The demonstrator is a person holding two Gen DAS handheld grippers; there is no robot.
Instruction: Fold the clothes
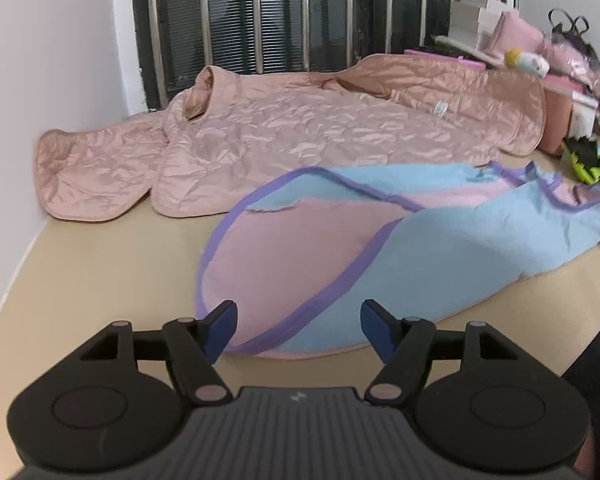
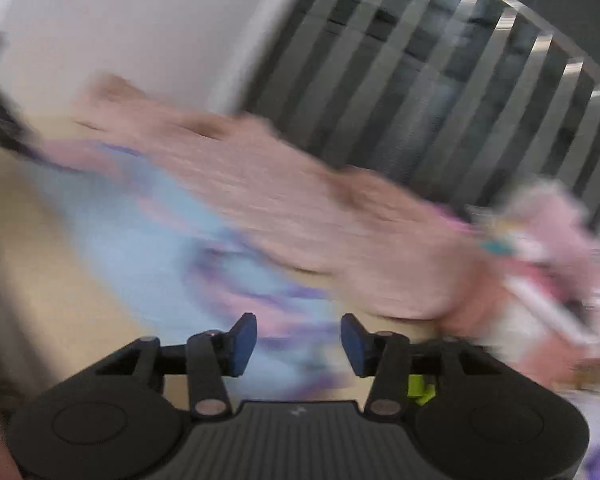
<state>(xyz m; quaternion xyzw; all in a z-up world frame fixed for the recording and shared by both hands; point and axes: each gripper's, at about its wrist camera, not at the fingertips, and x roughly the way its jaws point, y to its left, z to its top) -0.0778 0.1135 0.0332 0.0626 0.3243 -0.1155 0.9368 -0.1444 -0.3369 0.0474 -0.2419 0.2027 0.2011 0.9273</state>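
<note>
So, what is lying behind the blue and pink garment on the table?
Behind the blue and pink garment lies a quilted pink jacket, spread flat on the table, with window bars beyond it. The garment's far edge hides a strip of the jacket's near hem.

We see the left gripper (image 1: 298,330) with jaws apart and nothing between them, above the near edge of a blue-and-pink fleece garment with purple trim (image 1: 380,248). Beyond it, a quilted pink satin jacket (image 1: 284,132) lies spread on the beige table (image 1: 100,272).
</note>
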